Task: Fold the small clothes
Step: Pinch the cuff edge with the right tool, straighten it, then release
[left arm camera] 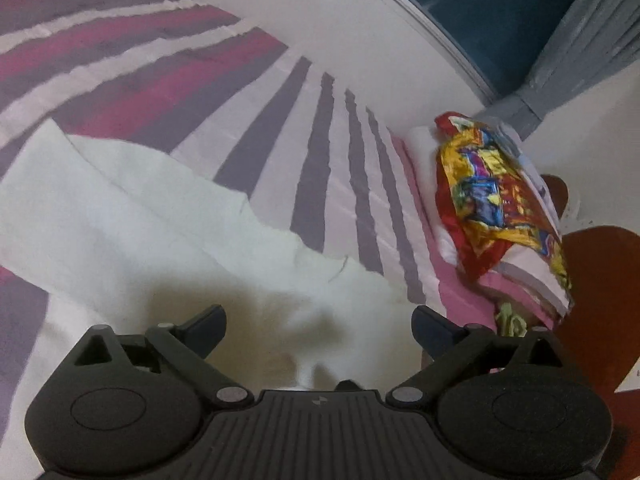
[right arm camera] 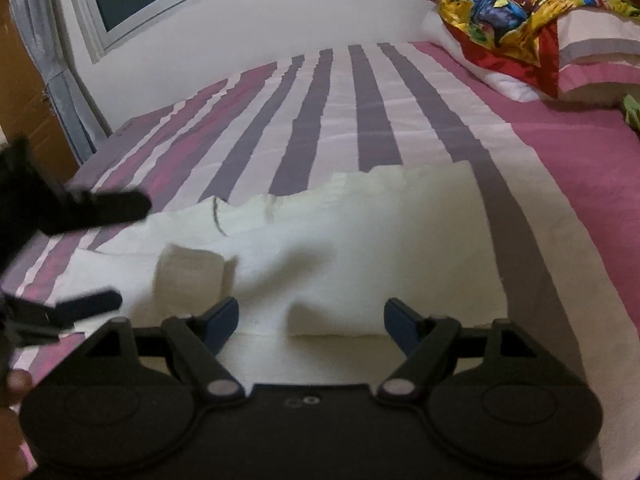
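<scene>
White cloth: a small white garment (right arm camera: 360, 240) lies spread and rumpled on the bed (right arm camera: 560, 168), near the bed's near edge, with one small flap (right arm camera: 188, 272) turned up on its left part.
Cloth edges: its far edge runs ragged across the purple stripes; its right edge stops just short of the wide pink band along the bed's right side.
Bed cover: striped in purple, magenta and pale pink (left arm camera: 160, 60), flat and bare beyond the garment up to the far edge by the wall (right arm camera: 280, 12).
Left gripper (left arm camera: 320, 328): jaws spread wide, hovering over the near part of the white garment (left arm camera: 160, 220), pinching nothing; in the right wrist view it shows blurred at the left edge (right arm camera: 96, 248), over the garment's left end.
Right gripper (right arm camera: 312, 320): jaws spread apart, low over the garment's near edge, a raised fold of cloth between them but not pinched.
Pillow corner: a pillow (right arm camera: 592, 60) with a bright red, yellow and blue cloth (right arm camera: 504, 4) draped on it sits at the bed's far right corner, well apart from the garment.
Green scrap: something small and green (right arm camera: 632, 108) lies just beside the pillow at the bed's right edge.
Surroundings: window (left arm camera: 488, 8) and grey curtain (left arm camera: 580, 52) on the wall behind the bed.
</scene>
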`<state>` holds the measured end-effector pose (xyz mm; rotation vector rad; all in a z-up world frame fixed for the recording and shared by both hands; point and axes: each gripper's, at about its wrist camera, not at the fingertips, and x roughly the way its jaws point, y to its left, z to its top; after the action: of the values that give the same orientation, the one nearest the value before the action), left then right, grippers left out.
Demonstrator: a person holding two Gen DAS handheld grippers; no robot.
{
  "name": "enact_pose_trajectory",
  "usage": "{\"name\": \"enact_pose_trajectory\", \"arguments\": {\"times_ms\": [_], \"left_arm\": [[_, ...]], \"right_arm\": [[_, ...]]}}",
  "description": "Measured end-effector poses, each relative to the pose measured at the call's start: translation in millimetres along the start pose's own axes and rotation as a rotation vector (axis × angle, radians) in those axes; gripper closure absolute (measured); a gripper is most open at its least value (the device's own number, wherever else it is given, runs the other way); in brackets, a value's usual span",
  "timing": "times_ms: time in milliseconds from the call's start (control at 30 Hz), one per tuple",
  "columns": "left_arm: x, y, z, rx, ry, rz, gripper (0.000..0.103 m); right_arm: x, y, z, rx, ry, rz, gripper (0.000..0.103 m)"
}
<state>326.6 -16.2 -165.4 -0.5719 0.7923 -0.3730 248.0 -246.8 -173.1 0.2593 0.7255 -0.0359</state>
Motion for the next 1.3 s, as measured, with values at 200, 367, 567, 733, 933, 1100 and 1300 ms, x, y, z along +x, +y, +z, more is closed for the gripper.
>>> {"name": "enact_pose_trajectory", "arguments": {"times_ms": [200, 367, 567, 733, 933, 1100, 1300], "left_arm": [[-18, 45, 11, -0.022, -0.027, 0.158, 0.005], [-34, 87, 10, -0.03, -0.063, 0.261, 0.005], [-38, 112, 11, -0.048, -0.079, 0.291, 0.005], [-31, 109, 9, -0.034, -0.083, 0.283, 0.005], [-30, 103, 6, -0.024, -0.082, 0.274, 0.005], [-32, 102, 5, -0.013, -0.086, 0.281, 0.005], [-35, 106, 10, -0.035, -0.11, 0.29, 0.005]], "right_arm": [[8, 11, -3, 0.004, 0.038, 0.053, 0.024], [28, 20, -5, 0.021, 0.085, 0.087, 0.034], [45, 28, -7, 0.024, 0.099, 0.069, 0.041], [44, 32, -9, 0.032, 0.1, 0.107, 0.074], [39, 37, -5, 0.023, 0.068, 0.13, 0.081], [58, 44, 0, 0.036, 0.122, 0.147, 0.073], [43, 56, 3, -0.043, 0.032, 0.143, 0.098]]}}
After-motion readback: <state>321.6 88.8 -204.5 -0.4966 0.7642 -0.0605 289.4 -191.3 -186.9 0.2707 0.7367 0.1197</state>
